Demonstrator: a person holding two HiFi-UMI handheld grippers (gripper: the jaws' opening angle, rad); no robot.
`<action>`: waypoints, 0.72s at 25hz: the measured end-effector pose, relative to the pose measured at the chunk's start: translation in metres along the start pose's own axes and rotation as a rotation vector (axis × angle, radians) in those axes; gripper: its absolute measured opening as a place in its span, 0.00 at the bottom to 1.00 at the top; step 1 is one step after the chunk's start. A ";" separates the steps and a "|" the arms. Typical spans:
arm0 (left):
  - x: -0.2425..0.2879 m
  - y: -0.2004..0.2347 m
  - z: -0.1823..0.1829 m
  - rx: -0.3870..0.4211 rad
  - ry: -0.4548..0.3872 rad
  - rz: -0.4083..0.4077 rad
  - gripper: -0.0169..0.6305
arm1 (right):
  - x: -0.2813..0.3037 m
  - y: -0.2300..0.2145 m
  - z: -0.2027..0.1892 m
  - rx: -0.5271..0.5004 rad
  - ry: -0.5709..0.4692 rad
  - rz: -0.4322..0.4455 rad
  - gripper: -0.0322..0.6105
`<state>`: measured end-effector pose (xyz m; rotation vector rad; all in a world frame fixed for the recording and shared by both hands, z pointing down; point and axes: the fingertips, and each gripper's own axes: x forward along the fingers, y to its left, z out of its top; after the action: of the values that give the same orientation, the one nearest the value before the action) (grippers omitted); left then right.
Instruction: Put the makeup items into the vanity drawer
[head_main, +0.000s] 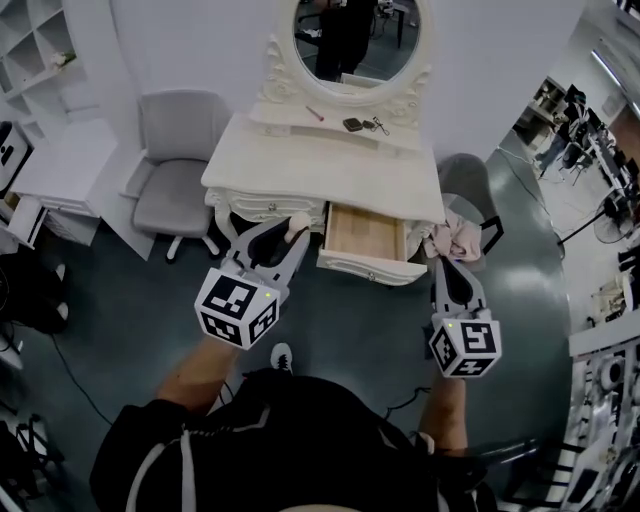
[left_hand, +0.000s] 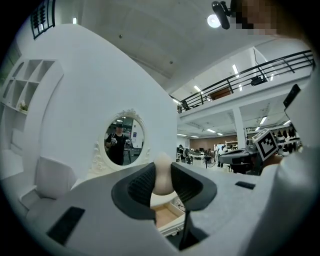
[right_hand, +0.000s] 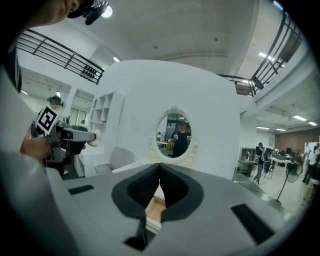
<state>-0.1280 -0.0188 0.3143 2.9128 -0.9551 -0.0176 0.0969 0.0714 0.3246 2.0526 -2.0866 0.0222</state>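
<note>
Reading the left tool (left_hand: 162, 189) as clamped on a cream, egg-shaped makeup sponge (left_hand: 162, 169). Pads pinch its lower half and the rounded tip pokes up past the jaws. Right tool (right_hand: 159, 181): jaws together, nothing between them. Both sit short of the vanity. The drawer (head_main: 365, 231) is pulled out, looks bare inside, and sits ahead, between the two tools.

Handling guess: the sponge is very light, soft and squashy, not fragile. A grip across the fat middle is fine, since it should deform rather than slip. It may cling to the ribbed pads on release, so open wide and low over the drawer. It could roll once down.

On the surface (head_main: 320, 165), back by the mirror (head_main: 355, 40):
- **Thin red stick (head_main: 314, 113):** looks stiff and light and will roll. Pinch mid-length, across its axis.
- **Small dark compact (head_main: 352, 124):** probably hard and smooth. Take it by the edges with a firm squeeze.
- **Small dark bit (head_main: 377, 125):** can't identify it.
</note>
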 end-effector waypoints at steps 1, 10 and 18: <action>0.008 0.007 -0.001 -0.002 0.008 -0.005 0.18 | 0.011 -0.003 0.002 0.005 0.004 -0.003 0.06; 0.067 0.074 -0.011 -0.036 0.035 -0.021 0.18 | 0.099 -0.008 0.004 0.024 0.038 0.005 0.06; 0.120 0.082 -0.028 -0.017 0.080 -0.029 0.18 | 0.144 -0.035 0.007 0.027 0.026 0.021 0.06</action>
<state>-0.0787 -0.1542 0.3496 2.8876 -0.8964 0.0888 0.1302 -0.0730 0.3358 2.0345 -2.1036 0.0809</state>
